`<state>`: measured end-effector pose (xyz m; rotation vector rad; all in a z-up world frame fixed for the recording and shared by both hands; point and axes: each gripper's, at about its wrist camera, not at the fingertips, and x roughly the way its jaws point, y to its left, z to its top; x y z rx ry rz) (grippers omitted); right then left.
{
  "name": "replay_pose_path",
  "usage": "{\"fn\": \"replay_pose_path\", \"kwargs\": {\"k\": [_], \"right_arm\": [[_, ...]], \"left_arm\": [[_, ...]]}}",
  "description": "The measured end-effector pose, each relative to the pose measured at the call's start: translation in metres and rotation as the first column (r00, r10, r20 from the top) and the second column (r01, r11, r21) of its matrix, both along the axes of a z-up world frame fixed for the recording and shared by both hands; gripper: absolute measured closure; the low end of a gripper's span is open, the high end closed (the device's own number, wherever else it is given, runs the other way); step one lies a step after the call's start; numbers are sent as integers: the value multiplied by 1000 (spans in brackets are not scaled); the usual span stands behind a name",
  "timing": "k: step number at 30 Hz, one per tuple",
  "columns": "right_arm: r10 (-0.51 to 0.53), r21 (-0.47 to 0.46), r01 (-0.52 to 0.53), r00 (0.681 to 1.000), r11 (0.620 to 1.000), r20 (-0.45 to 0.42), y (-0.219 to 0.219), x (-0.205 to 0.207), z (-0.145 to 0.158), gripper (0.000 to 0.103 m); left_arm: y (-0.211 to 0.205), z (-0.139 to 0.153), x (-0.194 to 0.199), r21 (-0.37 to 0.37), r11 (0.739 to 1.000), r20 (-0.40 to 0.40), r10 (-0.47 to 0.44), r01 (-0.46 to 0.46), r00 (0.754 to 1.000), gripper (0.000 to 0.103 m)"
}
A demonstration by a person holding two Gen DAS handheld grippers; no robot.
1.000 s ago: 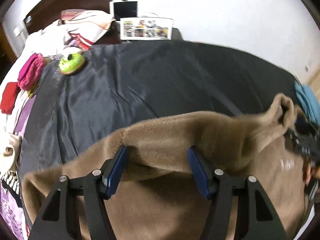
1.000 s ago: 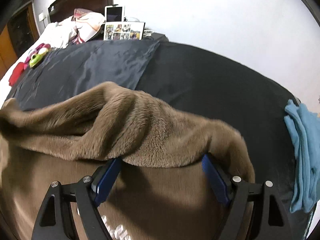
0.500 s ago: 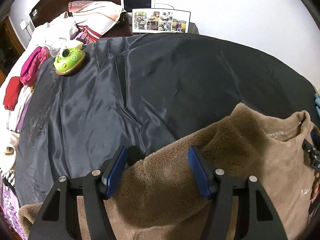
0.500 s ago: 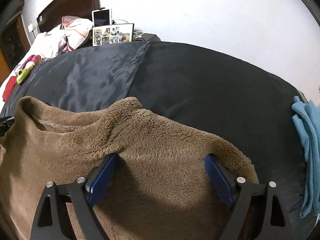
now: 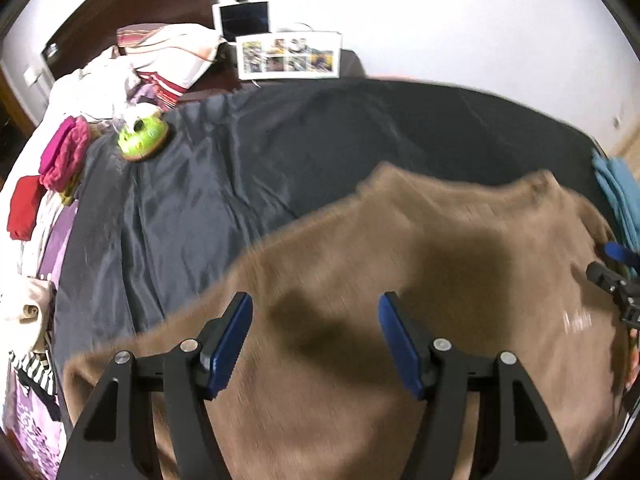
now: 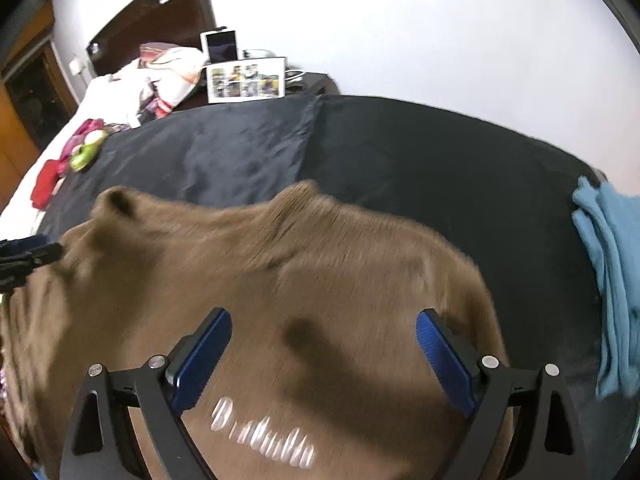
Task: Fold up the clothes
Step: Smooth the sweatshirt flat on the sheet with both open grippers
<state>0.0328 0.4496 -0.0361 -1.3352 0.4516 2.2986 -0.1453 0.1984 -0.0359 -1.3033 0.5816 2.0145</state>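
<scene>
A brown fleece sweater (image 5: 420, 264) is seen spread on a bed covered with a dark sheet (image 5: 248, 168), lying at the near edge of it. Its pile is thick and fuzzy, and the fabric is blurred in both views. Pale lettering (image 6: 264, 436) is printed across its front, too smeared to be read. Two raised points of the upper edge are visible toward the far side.

The left gripper (image 5: 316, 340) is held apart above the sweater, with nothing pinched between its blue pads. The jaws of the right gripper (image 6: 324, 352) have just been opening and are spread wide, and no cloth is clamped between them.

A blue cloth (image 6: 608, 280) lies just beside the sweater at the right.
</scene>
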Motion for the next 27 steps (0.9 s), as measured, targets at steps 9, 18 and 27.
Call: {"fn": "replay_pose_path", "kwargs": {"k": [9, 18, 27], "right_arm": [[94, -34, -91, 990, 995, 103, -61, 54, -30, 8], [58, 46, -62, 994, 997, 93, -61, 48, -47, 0], [82, 12, -83, 993, 996, 83, -55, 53, -41, 0]], "left_arm": [[-41, -41, 56, -81, 997, 77, 21, -15, 997, 32], [-44, -45, 64, -57, 997, 26, 50, -48, 998, 24], [-35, -40, 80, -135, 981, -7, 140, -139, 990, 21]]}}
